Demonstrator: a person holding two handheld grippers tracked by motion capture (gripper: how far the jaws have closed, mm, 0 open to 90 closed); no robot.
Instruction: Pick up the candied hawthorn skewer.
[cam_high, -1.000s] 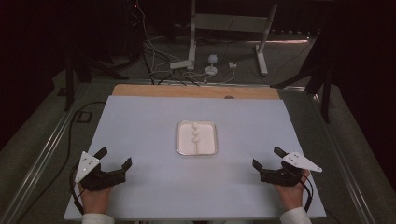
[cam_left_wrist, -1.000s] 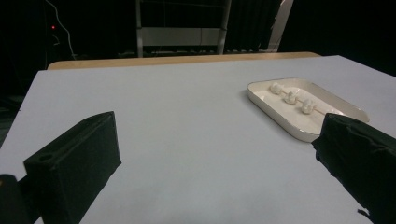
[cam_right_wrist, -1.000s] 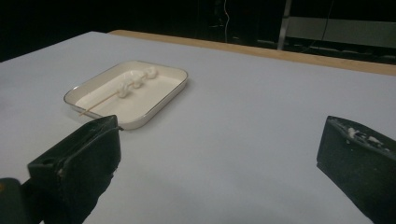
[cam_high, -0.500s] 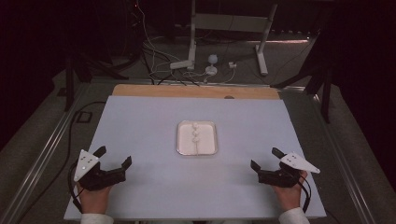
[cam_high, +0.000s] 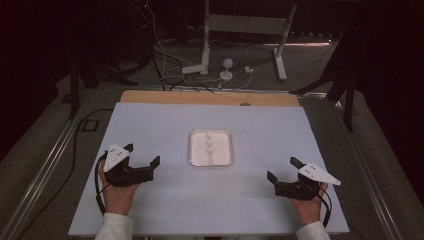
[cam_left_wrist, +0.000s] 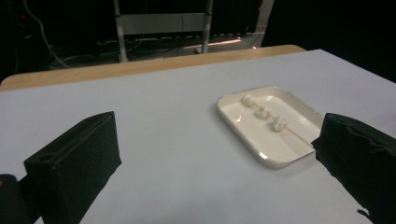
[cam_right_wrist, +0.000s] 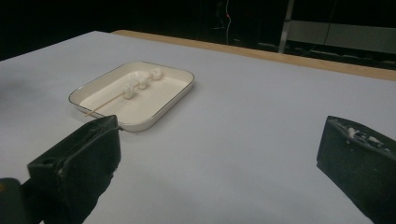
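Each hand wears a white sleeve cuff and carries a black 2-jaw tool, the left gripper (cam_high: 143, 156) and the right gripper (cam_high: 284, 170), both topped by a pale grey 3-cornered plate, trailing a black cable looped by the wrist, with blocky matte-black jaws.

Left gripper (cam_high: 141, 156) and right gripper (cam_high: 281, 169) gape (both low).

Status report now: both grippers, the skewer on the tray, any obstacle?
Left gripper open, empty. Right gripper open, empty. Skewer with three white pieces lies in tray, untouched. Nothing between grippers and tray.
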